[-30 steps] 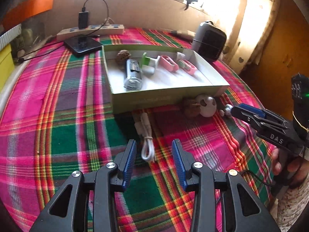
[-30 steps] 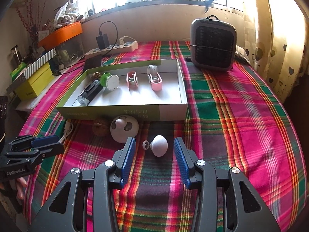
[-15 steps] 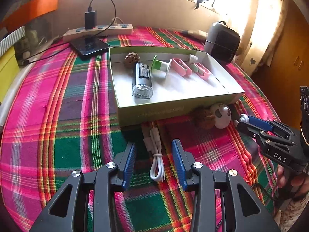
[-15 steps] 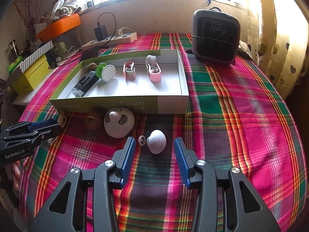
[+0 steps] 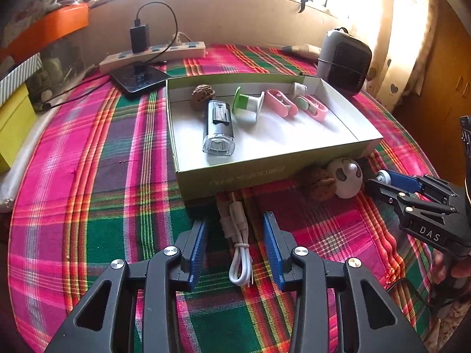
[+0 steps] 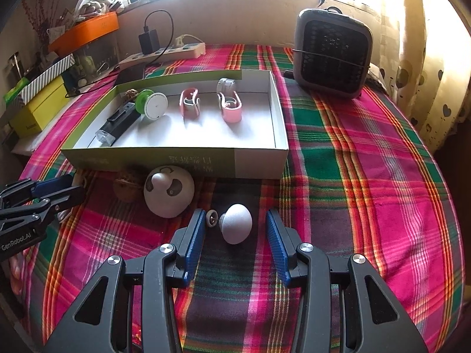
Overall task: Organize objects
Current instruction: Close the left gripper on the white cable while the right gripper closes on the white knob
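A coiled white cable [image 5: 240, 253] lies on the plaid cloth between the fingers of my left gripper [image 5: 234, 220]. Its jaws are closing, and the pads stand clear of the cable. My right gripper [image 6: 235, 214] is open around a white mushroom-shaped knob [image 6: 237, 223] without touching it. Behind both stands an open green box [image 5: 265, 173] holding a torch [image 5: 218, 128], a walnut [image 5: 201, 95], a green and white spool [image 5: 247, 107] and two pink clips [image 5: 281, 106]. Against the box's front wall rest a second walnut [image 6: 128, 186] and a white round piece [image 6: 168, 191].
A grey fan heater [image 6: 334, 56] stands at the back right. A power strip [image 6: 164, 54] with a charger and a dark phone [image 5: 138, 79] lie at the back left. A yellow box [image 6: 38, 111] and an orange tray sit off the left edge.
The left gripper has tilted and the cable now lies further in between its fingers. The right gripper and the white knob look almost unchanged.
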Tool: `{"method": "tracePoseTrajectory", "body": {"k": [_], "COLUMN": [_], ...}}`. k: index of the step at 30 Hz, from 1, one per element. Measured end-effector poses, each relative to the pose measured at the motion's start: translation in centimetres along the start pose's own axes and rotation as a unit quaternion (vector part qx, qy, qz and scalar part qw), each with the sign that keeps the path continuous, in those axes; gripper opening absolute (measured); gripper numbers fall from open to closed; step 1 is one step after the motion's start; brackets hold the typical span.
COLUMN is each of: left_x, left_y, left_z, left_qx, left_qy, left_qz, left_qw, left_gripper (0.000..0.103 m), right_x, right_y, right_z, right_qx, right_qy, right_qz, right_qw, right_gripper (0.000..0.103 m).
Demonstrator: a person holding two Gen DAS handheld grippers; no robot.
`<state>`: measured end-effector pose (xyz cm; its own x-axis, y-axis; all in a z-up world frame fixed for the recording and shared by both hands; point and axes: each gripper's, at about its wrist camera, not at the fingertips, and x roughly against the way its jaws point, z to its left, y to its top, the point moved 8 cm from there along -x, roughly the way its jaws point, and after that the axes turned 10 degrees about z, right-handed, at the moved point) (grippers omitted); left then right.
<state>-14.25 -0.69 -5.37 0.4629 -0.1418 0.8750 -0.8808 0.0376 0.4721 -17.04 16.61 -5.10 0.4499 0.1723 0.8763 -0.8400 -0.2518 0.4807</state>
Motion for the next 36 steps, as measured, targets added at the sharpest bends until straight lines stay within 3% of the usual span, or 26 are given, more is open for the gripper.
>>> {"method": "tracePoseTrajectory", "body": {"k": [12,18,26,36], "left_x": [-0.05,-0.04,-0.05,-0.08], "left_y": [0.06,0.08,0.04,0.01], "left_z": [0.67,0.78,0.72,0.73], "left_qx": [0.017,0.017,0.019,0.019], "left_qy": [0.018,0.017,0.016,0.016], "left_qz": [-0.001,-0.002,-0.002,-0.002], "left_qw": [0.9997,0.9997,0.9997,0.9997], "left_gripper": [0.019,0.019,0.019,0.019], "right_x": [0.06,0.05,0.14,0.2], "right_y": [0.01,-0.09,-0.13,-0.2], "right_z": [-0.05,0.05,0.05,0.08], "right_qx": [-0.004,0.001,-0.003,-0.006], "right_qy": [0.007,0.003,0.0,0.003], "right_qz": [-0.001,-0.001,-0.001,-0.002], "right_qw": [1.0,1.0,1.0,1.0], "right_gripper": [0.043,0.042,0.032,0.032]}}
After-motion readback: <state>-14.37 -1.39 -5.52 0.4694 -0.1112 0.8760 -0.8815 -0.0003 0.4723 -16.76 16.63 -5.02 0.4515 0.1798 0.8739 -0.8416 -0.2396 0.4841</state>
